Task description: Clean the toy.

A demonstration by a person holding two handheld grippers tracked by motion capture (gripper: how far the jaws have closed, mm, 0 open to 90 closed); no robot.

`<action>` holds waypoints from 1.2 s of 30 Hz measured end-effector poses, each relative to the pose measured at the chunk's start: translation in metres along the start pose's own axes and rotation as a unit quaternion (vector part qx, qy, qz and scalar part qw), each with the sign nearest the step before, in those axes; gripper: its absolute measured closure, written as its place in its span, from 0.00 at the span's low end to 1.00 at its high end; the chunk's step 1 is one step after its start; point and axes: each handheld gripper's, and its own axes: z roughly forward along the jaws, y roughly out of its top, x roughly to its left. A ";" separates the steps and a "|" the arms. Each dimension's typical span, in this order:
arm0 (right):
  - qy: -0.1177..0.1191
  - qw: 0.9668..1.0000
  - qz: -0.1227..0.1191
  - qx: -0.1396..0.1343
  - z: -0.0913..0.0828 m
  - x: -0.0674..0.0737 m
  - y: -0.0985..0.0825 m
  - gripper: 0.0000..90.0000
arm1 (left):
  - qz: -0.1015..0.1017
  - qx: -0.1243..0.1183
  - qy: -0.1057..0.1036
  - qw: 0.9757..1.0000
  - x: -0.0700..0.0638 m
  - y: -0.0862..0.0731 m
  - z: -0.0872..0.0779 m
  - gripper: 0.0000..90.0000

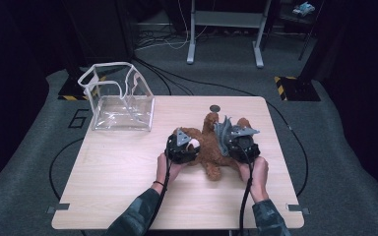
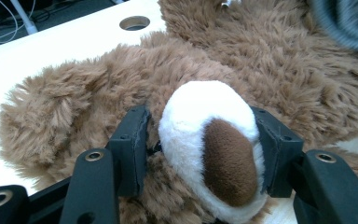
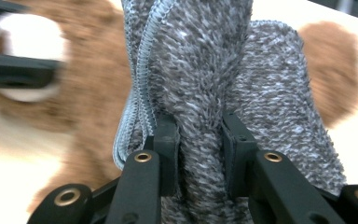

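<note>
A fluffy brown plush teddy bear [image 1: 211, 150] lies near the middle of the pale wooden surface [image 1: 123, 182], between the person's two hands. The left hand-held gripper [image 1: 186, 143] is clamped on the bear's white muzzle with its brown nose patch [image 2: 214, 151]; in the left gripper view the black pads press into the muzzle from both sides. The right hand-held gripper [image 1: 229, 135] is clamped on a fold of grey, fuzzy knitted cloth with a ribbed blue-grey edge [image 3: 214, 93], which stands up between its pads and rests over the bear's right side. A clear plastic bag with white trim [image 1: 120, 101] stands open at the far left corner of the surface, well apart from the bear. A small round hole [image 1: 215, 108] sits in the surface just beyond the bear.
</note>
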 end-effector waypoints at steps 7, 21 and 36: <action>-0.014 1.000 0.026 -0.002 0.000 -0.012 -0.010 0.79 | -0.002 -0.003 0.002 1.000 0.000 0.000 0.001 0.49; 0.043 0.997 -0.062 0.003 0.017 0.065 0.014 0.79 | -0.004 -0.002 0.000 1.000 0.000 0.000 0.000 0.49; -0.002 1.000 0.015 -0.001 -0.003 -0.005 -0.019 0.80 | -0.002 -0.002 0.002 1.000 0.000 0.000 0.001 0.49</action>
